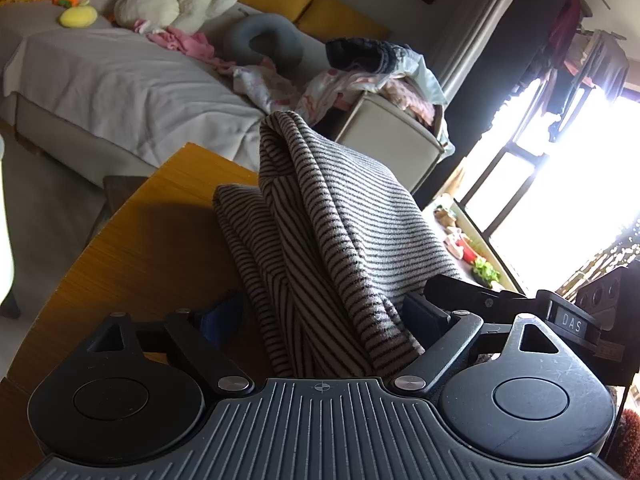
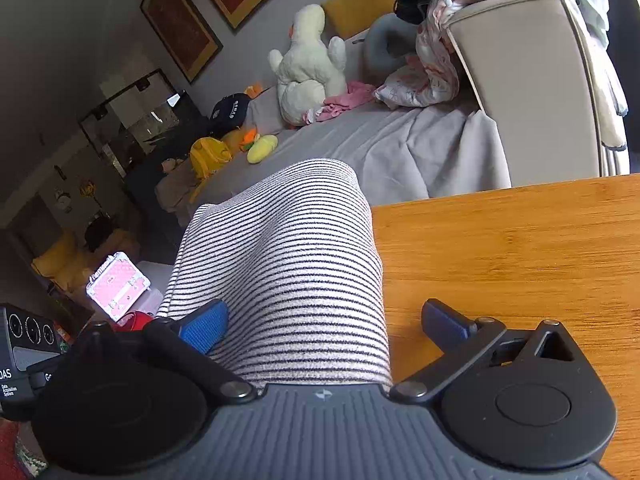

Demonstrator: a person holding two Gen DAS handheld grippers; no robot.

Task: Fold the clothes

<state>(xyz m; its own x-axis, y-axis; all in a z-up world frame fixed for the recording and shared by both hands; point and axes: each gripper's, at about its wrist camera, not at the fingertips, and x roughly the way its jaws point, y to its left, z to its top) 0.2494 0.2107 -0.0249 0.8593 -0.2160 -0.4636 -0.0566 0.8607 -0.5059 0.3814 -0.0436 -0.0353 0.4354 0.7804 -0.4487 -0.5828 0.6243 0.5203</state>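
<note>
Left wrist view: a striped garment (image 1: 320,232) is draped between the fingers of the left gripper (image 1: 320,320), rising away over the tabletop (image 1: 160,232).
Its folds run lengthwise away from the tool; the jaws are seen apart, cloth bunched between them, no clamp visible.

Right wrist view: the garment (image 2: 288,264) is seen lying along the tabletop's (image 2: 520,248) left edge, its long axis straight ahead of the right gripper (image 2: 324,320). The blue pads (image 2: 206,326) stand apart, cloth between. Pale fabric is crossed by thin dark stripes.
</note>
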